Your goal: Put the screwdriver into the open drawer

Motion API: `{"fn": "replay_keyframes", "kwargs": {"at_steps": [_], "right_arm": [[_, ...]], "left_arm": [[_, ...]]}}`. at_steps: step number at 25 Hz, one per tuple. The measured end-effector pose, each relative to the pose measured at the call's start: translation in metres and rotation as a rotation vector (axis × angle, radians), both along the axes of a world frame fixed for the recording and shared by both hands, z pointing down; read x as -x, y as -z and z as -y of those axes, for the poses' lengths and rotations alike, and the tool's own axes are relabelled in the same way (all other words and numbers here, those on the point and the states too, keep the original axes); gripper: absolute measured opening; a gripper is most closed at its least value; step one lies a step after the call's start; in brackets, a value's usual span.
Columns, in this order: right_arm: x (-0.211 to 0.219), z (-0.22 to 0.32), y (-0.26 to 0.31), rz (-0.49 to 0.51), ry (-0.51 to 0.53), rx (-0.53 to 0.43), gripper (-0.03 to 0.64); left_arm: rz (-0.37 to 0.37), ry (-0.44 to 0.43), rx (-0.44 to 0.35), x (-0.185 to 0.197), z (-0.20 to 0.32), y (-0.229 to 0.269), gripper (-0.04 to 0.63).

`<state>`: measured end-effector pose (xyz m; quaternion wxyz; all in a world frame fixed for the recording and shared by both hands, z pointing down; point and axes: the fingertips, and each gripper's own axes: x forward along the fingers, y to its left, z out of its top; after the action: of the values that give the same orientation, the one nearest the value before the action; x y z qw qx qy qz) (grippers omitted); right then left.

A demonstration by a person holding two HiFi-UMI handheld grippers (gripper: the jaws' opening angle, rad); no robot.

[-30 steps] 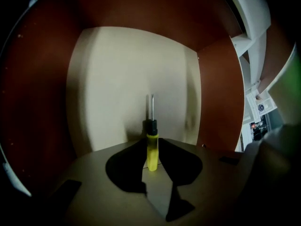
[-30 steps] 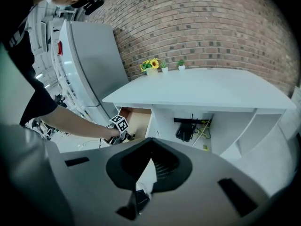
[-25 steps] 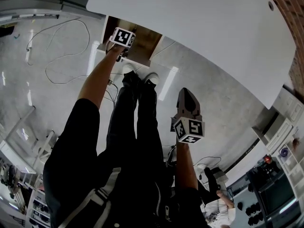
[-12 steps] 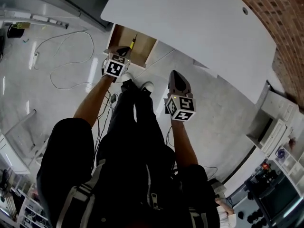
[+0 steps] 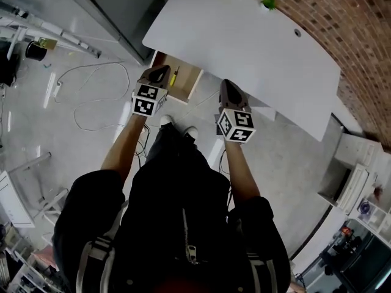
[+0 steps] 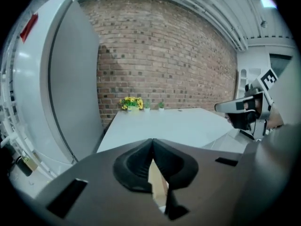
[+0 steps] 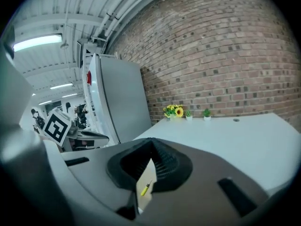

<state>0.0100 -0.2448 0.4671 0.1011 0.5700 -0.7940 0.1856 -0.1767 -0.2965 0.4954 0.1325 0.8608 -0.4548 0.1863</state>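
The screwdriver (image 5: 174, 77) lies in the open drawer (image 5: 187, 82) beneath the desk (image 5: 244, 47), the left gripper (image 5: 157, 72) and right gripper (image 5: 227, 88) are fully closed and empty, and a low left-hand pass may strike the drawer front.

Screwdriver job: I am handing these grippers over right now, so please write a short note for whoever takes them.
Left gripper: jaws shut, empty, held by the drawer.
Right gripper: jaws shut, empty, held at the edge of the white desk.
Yellow-handled screwdriver: lies inside the open wooden drawer under the desk.
Done: the screwdriver is in the drawer.
Left: nothing of the placing; the drawer stands open.
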Motion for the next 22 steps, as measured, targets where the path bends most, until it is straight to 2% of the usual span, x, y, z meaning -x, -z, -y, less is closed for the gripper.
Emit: {"fn": "replay_keyframes", "kwargs": {"at_steps": [5,10,15,22], "right_arm": [[-0.001,0.022,0.044,0.0,0.016,-0.102,0.006],[-0.008,0.025,0.079,-0.005,0.019,-0.17,0.006],[-0.014,0.019,0.097,-0.012,0.013,-0.207,0.006],[-0.022,0.006,0.094,-0.019,0.022,-0.203,0.006]], "left_arm": [[-0.067,0.015,-0.14,0.001,0.016,0.076,0.025],[-0.111,0.011,-0.224,-0.003,0.019,0.127,0.025],[-0.123,0.012,-0.267,-0.004,0.015,0.147,0.025],[-0.116,0.001,-0.267,-0.015,0.003,0.145,0.025]]}}
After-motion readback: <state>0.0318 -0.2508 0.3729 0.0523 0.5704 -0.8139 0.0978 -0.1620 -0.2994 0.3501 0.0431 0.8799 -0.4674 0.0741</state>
